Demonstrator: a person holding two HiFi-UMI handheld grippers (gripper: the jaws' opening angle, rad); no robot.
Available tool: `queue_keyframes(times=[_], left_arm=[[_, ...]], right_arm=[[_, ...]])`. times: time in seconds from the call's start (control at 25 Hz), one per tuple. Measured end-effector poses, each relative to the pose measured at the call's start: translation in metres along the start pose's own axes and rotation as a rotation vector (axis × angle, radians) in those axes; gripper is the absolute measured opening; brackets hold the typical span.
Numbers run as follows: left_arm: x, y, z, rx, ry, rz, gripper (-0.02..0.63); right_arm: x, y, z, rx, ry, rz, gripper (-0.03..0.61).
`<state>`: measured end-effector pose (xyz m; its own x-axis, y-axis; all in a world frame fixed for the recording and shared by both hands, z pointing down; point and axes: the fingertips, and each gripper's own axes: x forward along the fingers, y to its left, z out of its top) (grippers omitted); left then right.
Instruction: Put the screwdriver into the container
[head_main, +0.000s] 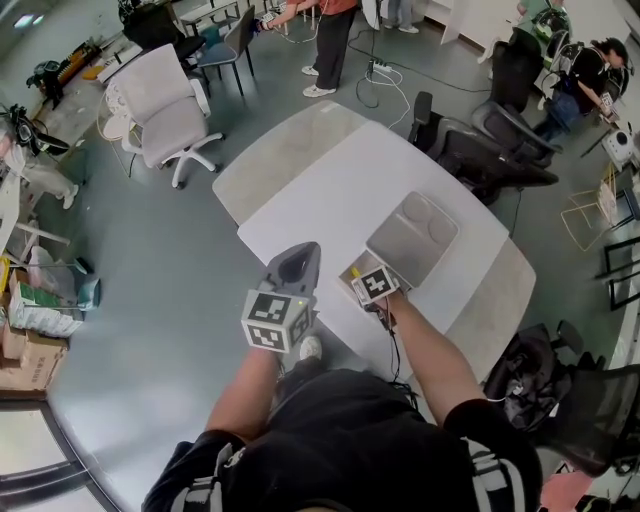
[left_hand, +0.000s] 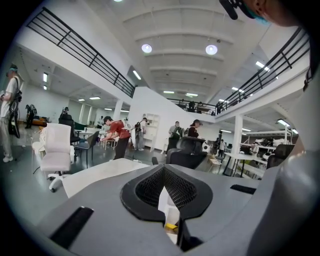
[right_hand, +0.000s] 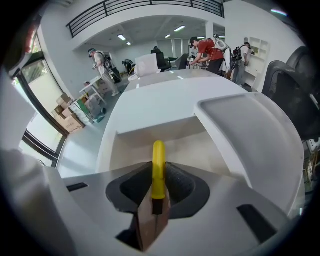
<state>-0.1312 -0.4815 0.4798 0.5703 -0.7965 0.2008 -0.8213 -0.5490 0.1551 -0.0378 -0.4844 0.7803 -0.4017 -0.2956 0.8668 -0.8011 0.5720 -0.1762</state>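
Two tongs: left tongs (left_hand: 164, 172) and right tongs (right_hand: 158, 172), one in each of the person's hands, both at the near edge of the desk (head_main: 330, 180).
Right tongs, state: clenched on the screwdriver (right_hand: 158, 160), with the pads pressing its yellow handle from both sides.
Left tongs, state: clenched tip to tip with nothing gripped, pointing out across the room.
Spacing: left tongs sit to the left of the right tongs, near but apart.
Screwdriver, position: held off the desk. The rounded handle end sticks out past the tong tips towards the container's large compartment. Whether it touches the container cannot be told.
Marker cubes: one on the left tongs (head_main: 275, 322), one on the right tongs (head_main: 376, 284).
Container (head_main: 412, 240): pale grey tray flat on the desk, just ahead of the right tongs. It has a large rectangular compartment at the near end and two round recesses at the far end.
Desk: white top with rounded corners.
Surroundings: white office chair (head_main: 165, 110) to the far left, black office chairs (head_main: 490, 150) to the far right, cardboard boxes (head_main: 20, 350) by the left wall, and people standing at the back of the room.
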Motion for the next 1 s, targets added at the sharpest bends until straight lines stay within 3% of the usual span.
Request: queue_keyframes(times=[0.12,0.2,0.28,0.48,0.64,1.0], left_arm=[[-0.001,-0.001,0.001,0.007,-0.001,-0.002,0.012],[-0.001,-0.001,0.001,0.011,-0.003,-0.001,0.012],[-0.001,-0.002,0.002,0.012,-0.005,-0.003,0.012],[0.005,-0.007,0.007,0.015,-0.016,-0.018,0.012],[0.013,-0.017,0.01,0.027,-0.028,-0.047,0.012],[0.035,-0.051,0.023,0.034,-0.049,-0.124,0.012]], right_arm=[[0.0,0.005,0.001,0.001,-0.016,0.015,0.112],[-0.007,-0.007,-0.003,-0.018,0.002,-0.046,0.137],[-0.018,-0.015,-0.005,-0.031,0.006,-0.088,0.137],[-0.051,-0.007,0.01,-0.039,-0.117,-0.072,0.118],[-0.102,-0.001,0.041,-0.01,-0.334,-0.078,0.087],[-0.265,-0.014,0.096,0.059,-0.851,-0.246,0.014]])
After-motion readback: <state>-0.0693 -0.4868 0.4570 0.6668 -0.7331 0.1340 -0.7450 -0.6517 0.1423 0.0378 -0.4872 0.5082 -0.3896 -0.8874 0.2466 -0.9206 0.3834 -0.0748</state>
